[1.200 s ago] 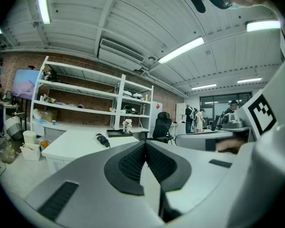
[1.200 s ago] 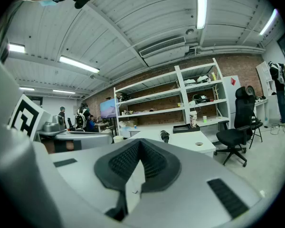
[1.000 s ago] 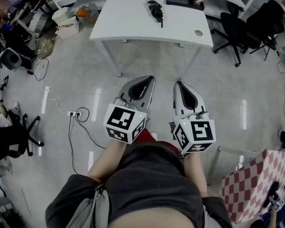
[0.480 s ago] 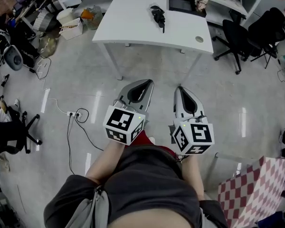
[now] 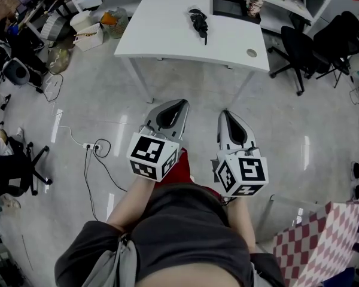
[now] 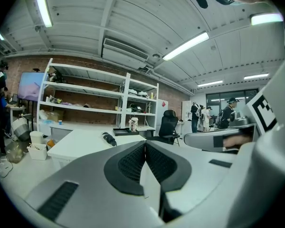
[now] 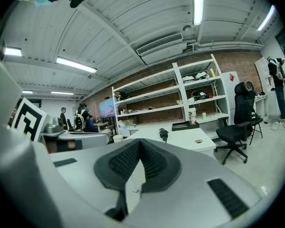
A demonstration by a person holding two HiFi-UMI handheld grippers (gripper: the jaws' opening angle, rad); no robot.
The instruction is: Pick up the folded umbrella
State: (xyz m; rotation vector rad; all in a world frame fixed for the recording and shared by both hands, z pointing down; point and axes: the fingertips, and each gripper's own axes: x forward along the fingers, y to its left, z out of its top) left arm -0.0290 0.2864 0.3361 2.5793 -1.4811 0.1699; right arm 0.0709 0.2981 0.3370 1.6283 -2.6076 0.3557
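Well short of the folded umbrella [image 5: 197,21], left gripper [image 5: 180,103] and right gripper [image 5: 225,113] empty, jaws together.

Glossy grey floor [image 5: 78,103]. White table [image 5: 161,28] stood with black office chairs [image 5: 294,37] right of it. White shelving [image 6: 85,93] lined the brick wall [image 6: 175,96]; ceiling strip lights [image 6: 186,45] were on.
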